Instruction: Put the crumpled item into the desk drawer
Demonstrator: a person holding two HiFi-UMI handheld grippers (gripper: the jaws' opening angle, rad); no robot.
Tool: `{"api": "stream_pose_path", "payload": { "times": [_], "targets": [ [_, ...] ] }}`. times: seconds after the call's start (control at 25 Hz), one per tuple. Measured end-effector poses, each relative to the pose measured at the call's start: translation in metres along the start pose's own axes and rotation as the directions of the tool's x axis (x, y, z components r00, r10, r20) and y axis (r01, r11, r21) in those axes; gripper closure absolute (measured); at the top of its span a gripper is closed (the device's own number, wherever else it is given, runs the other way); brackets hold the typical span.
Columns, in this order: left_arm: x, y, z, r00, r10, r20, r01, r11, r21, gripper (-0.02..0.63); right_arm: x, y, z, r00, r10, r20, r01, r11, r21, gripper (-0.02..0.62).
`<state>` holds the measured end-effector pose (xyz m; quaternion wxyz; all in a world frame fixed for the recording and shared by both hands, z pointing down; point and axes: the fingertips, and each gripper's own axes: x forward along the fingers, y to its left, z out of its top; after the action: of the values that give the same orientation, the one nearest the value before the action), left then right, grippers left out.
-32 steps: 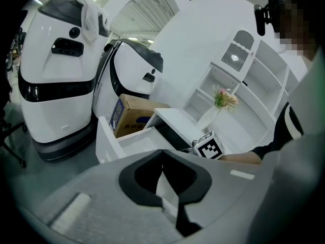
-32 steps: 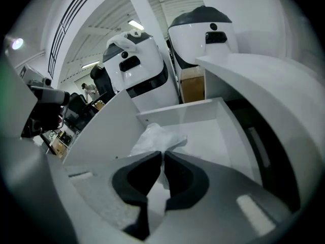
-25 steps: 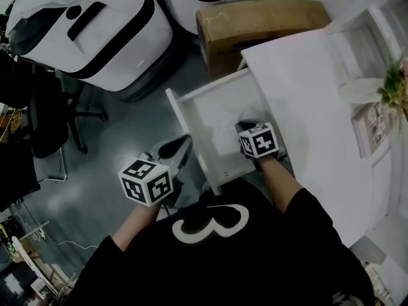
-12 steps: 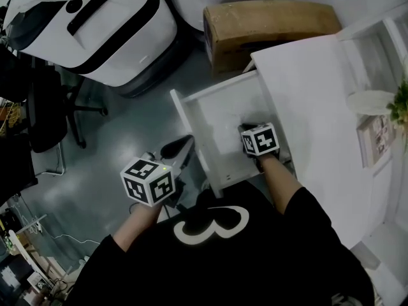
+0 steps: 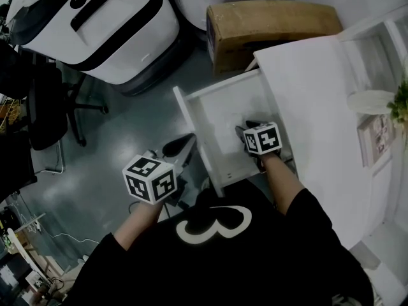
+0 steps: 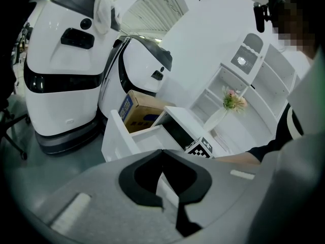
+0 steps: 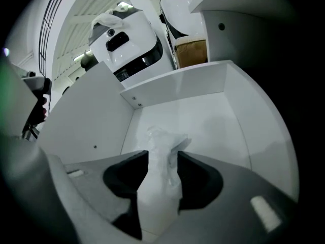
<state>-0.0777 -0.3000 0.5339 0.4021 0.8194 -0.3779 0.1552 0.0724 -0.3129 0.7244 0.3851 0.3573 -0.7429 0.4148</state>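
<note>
Closest in, the left tongs point(image 5: 177, 148) hang over the grey floor point(image 5: 121, 126), beside the drawer's front panel and outside it. In the left gripper view their tips meet, closed on nothing. The marker cube sits just behind them, above the person's bare forearm.

The right tongs point(image 7: 162, 184) reach down inside the open drawer point(image 5: 191, 113). Their jaws are opening, with a crumpled wad point(image 7: 161, 159) of thin white material standing between them. The wad rests on the drawer's white bottom, toward the near left part, and rises up through the gap between the jaws. Around it the drawer's bottom and side walls are bare white.

The drawer is pulled out from a white table point(image 5: 306, 88), whose top runs off to the right. A sprig of flowers point(image 5: 401, 104) shows at that far right edge.

Beyond the drawer a brown cardboard box point(image 5: 268, 18) stands on the floor against the table. Farther left are two large white machines point(image 5: 102, 30) with black trim, and a dark office chair point(image 5: 44, 113) at the left edge.
</note>
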Motion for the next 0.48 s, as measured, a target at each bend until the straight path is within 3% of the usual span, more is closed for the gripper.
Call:
{"api": "stream_pose_path", "payload": {
  "times": [0.28,0.48],
  "targets": [
    [-0.011,-0.011,-0.003,1.000,-0.012,0.013,0.012,1.000,0.018,0.598,-0.035,0.022,0.016,0.991,0.053,0.124,-0.056,0.998,0.019,0.411],
    [-0.025,-0.028,-0.009,0.999,-0.031,0.028,0.030,0.999,0.039,0.598,-0.079,0.043,0.019,0.964,0.091,0.248,-0.102,0.994,0.031,0.422]
  ]
}}
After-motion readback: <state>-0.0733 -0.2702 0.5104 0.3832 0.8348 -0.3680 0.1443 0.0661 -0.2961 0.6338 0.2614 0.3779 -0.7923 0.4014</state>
